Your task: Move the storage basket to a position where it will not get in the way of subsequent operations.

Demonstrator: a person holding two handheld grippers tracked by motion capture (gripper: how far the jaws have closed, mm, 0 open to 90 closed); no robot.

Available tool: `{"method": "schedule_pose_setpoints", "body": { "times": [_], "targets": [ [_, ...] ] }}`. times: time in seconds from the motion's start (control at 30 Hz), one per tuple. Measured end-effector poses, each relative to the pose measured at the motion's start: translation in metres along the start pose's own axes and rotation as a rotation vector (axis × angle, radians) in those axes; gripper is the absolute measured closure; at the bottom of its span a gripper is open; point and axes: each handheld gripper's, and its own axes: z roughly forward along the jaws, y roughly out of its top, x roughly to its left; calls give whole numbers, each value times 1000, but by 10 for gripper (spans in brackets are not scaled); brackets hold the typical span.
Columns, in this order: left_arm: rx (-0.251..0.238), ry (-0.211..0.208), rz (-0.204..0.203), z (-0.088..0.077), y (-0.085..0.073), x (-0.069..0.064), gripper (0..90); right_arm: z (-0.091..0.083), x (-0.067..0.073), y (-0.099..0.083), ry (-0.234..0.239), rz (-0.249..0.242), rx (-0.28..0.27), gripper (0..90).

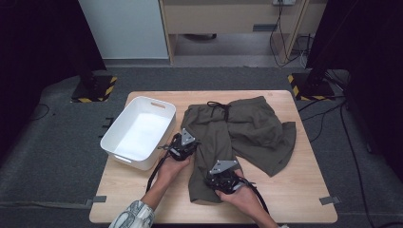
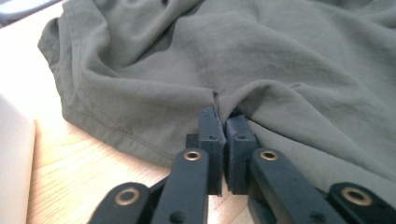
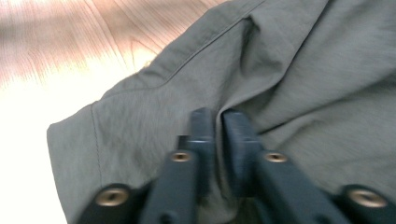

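One wooden table (image 1: 304, 199) bears one pair of olive shorts (image 1: 247, 128), waistband towards the far edge, legs running back to the person. One white bin (image 1: 124, 142) sits left of it. The left gripper (image 2: 225, 122) pinches a fold of cloth; the right gripper (image 3: 217, 122) also clamps cloth. No writing is readable.
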Motion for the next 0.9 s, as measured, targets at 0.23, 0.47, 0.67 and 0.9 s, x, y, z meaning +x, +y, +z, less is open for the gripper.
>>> {"method": "schedule_pose_setpoints", "body": {
  "times": [0.23,0.47,0.67,0.9],
  "targets": [
    [-67,-6,21,-32,-1,-10,606,-18,-6,1,-37,20,-53,439],
    [-74,-51,24,-65,-17,-30,516,-47,-20,-8,-126,22,-106,220],
    [-33,-111,42,-65,-24,-51,407,-69,-40,-23,-174,55,-105,179],
    [38,-132,62,-50,-29,-55,417,-83,-58,-45,-206,71,-68,474]
  ]
}}
